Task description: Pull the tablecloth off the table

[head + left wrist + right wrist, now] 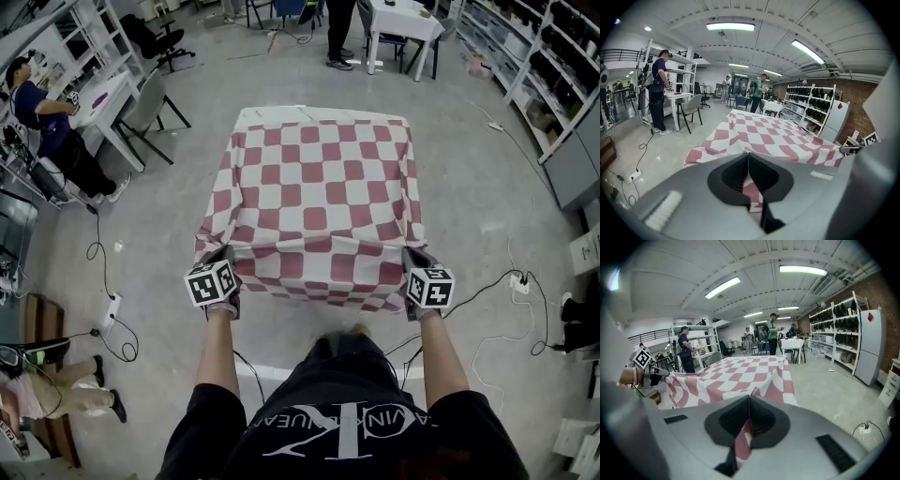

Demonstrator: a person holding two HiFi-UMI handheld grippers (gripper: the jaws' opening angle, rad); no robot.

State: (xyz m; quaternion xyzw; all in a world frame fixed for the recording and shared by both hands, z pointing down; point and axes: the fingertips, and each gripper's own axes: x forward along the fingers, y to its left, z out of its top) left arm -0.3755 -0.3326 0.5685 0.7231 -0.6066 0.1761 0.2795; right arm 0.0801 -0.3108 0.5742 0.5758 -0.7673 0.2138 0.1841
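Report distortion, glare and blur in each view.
Head view: fisheye bows the shelves at the edges; tablecloth evenly lit, sharp. Left gripper view: black round vignette, ceiling lamp blown out. Right gripper view: same vignette and lamp glare.

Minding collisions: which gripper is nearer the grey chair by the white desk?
Left: left gripper grips the red checked tablecloth's corner on the grey chair's side; right gripper, the far corner.

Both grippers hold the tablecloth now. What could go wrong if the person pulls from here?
1. The left gripper and the right gripper each pinch only a thin fold of the checkered tablecloth, so a hard pull might slip it out of one of them.
2. A power strip and cables lie on the floor near the person's right side; stepping back could snag a foot.
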